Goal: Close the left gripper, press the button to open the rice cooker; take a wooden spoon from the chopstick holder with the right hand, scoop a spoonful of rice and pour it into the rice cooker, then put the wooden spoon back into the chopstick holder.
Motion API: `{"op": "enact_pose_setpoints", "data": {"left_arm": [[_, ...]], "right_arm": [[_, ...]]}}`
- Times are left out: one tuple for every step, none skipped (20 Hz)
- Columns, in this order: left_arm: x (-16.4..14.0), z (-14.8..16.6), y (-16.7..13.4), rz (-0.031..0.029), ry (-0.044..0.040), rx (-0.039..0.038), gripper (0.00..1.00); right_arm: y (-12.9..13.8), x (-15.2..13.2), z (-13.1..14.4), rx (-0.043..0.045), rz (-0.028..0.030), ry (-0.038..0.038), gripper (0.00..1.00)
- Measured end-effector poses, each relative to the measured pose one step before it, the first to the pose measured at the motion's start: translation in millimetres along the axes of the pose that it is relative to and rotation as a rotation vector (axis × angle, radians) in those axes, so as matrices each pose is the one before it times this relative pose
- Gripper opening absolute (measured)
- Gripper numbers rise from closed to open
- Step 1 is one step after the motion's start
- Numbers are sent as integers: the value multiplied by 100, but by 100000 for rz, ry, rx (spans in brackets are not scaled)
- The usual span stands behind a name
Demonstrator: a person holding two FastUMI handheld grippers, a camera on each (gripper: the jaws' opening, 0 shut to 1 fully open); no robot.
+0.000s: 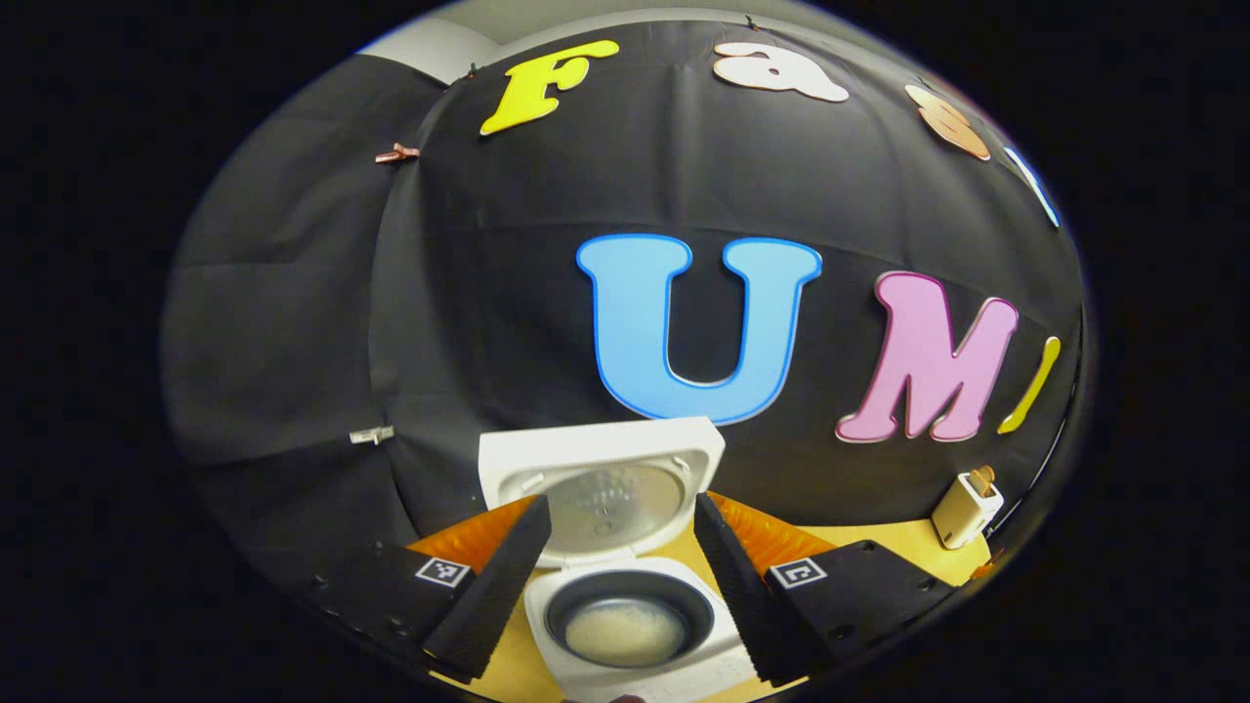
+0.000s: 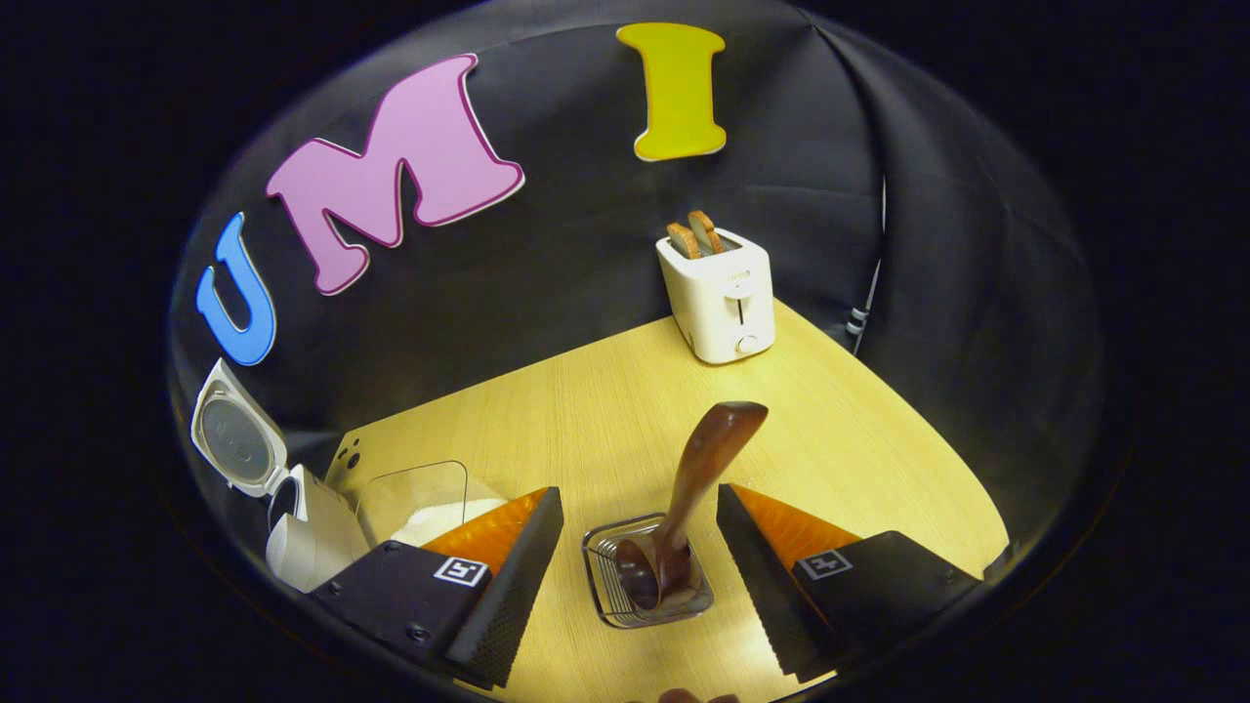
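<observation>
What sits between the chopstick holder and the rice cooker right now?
In the right gripper view, a clear container of rice stands between chopstick holder and rice cooker.

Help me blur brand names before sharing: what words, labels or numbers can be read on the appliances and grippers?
No text reads clearly.
toaster: small mark on the front, too blurred to read.
rice cooker lid: faint marks on the inner plate, too small to read.
left gripper and right gripper: coded squares, no words.
</observation>
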State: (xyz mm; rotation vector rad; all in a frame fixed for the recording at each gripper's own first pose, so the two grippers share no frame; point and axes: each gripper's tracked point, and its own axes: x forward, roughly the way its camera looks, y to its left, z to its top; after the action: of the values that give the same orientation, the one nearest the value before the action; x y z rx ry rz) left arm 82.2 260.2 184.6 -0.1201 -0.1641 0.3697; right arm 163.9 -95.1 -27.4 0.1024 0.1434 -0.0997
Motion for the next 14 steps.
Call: {"op": "enact_pose_setpoints", "data": {"left_arm": [[1154,1298,552,1089,-1388,-367,95],[1229,964,288,258,-596,-541,95],[1353,640,205,513,232,-666,95],[1311,432,330,696,851,-977,95],[1351,388,178,45,923,-1353,95],[1446,162,90,-51,1557,-1496,95],[1389,73,155,113,869,-1492,96],[1585,-27,134,-72,1934,-716,95],[1417,-57,238,668,1124,-205,95],[1426,-104,254,1271,969,257,95],[1264,-122,35,-156,1600,-43,95],[1120,-484,21,-156,2608,133,95],[851,-726,15,-537,4215,27,95],[479,-827,-87,121,3889,-268,96]], "right_arm": [[-262,-739,-39,-941,-283,-602,99],[-271,-755,-156,-515,-56,222,99],[-337,-716,-157,-80,-381,210,98],[-490,-693,-206,-118,-551,108,98],[-465,-724,-202,-187,-821,155,98],[-465,-629,-276,-93,-811,279,98],[-551,-585,-341,-184,-1039,372,98],[-688,-286,-362,130,-1566,645,98],[-643,-322,-574,612,-1473,1096,98],[-442,-262,-467,1487,-1260,1175,98],[-388,-326,-334,1950,-864,623,99],[-272,-188,-242,1732,-789,135,99],[-278,-131,-167,1082,-780,-66,99],[-171,-144,-182,579,-563,104,99]]}}
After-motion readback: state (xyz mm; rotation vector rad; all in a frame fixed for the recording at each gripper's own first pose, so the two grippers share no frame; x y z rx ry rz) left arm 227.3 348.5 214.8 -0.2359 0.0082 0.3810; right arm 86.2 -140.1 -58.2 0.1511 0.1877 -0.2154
